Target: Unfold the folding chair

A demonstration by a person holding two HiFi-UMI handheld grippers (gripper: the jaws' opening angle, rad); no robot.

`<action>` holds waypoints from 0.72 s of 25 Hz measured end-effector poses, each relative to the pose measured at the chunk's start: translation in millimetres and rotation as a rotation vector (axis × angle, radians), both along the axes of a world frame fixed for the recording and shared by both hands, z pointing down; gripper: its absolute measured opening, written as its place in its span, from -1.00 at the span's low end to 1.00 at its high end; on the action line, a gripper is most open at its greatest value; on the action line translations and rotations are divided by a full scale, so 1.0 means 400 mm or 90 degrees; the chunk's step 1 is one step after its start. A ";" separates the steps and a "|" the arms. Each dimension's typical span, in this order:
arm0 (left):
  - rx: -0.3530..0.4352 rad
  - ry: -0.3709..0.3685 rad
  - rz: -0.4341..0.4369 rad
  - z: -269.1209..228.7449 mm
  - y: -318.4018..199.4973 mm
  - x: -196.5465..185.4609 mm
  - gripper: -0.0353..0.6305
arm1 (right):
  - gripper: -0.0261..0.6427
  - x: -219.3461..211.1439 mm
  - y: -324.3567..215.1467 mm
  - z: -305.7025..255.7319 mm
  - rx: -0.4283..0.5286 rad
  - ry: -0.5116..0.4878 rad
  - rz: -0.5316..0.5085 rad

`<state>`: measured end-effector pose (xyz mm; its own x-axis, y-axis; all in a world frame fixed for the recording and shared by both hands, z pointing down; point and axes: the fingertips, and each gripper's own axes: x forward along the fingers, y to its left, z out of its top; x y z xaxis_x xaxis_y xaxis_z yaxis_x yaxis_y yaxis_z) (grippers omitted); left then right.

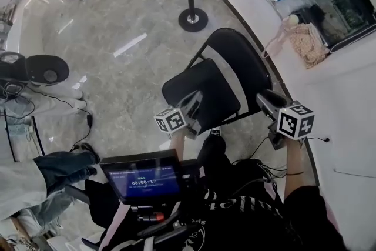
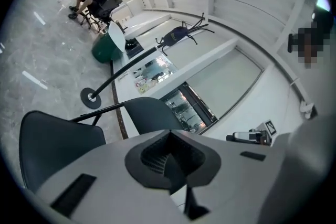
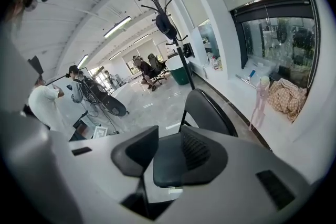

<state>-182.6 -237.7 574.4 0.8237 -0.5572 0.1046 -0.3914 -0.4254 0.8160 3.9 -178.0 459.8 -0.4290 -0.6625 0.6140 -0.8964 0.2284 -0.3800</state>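
Observation:
The black folding chair stands unfolded on the marble floor, its seat (image 1: 200,91) level and its rounded backrest (image 1: 242,62) upright behind it. My left gripper (image 1: 192,101) hovers over the seat's near edge with its jaws shut on nothing. In the left gripper view the gripper (image 2: 170,153) points past the seat (image 2: 52,144) and backrest (image 2: 152,115). My right gripper (image 1: 265,98) sits at the chair's right side, near the backrest frame. It is open (image 3: 167,148), and the seat (image 3: 168,176) shows beyond the gap between its jaws, apart from them.
A stanchion pole on a round base (image 1: 192,19) stands just beyond the chair. A low white ledge (image 1: 346,85) curves along the right, with a pink figure (image 1: 281,34) and a checked cloth (image 1: 308,43). A person's legs (image 1: 53,167) and a dark disc-shaped device (image 1: 47,69) are at left. A screen device (image 1: 143,178) is below.

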 end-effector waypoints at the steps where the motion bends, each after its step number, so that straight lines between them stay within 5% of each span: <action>1: 0.009 -0.003 0.003 -0.020 0.007 0.014 -0.88 | -0.50 0.009 0.015 -0.006 0.003 -0.002 0.002; 11: 0.059 -0.018 0.048 -0.156 0.243 0.211 -0.88 | -0.70 0.107 0.252 -0.076 0.049 -0.020 0.012; 18: 0.128 -0.103 0.106 -0.211 0.516 0.364 -0.88 | -0.81 0.172 0.534 -0.062 0.062 -0.048 0.026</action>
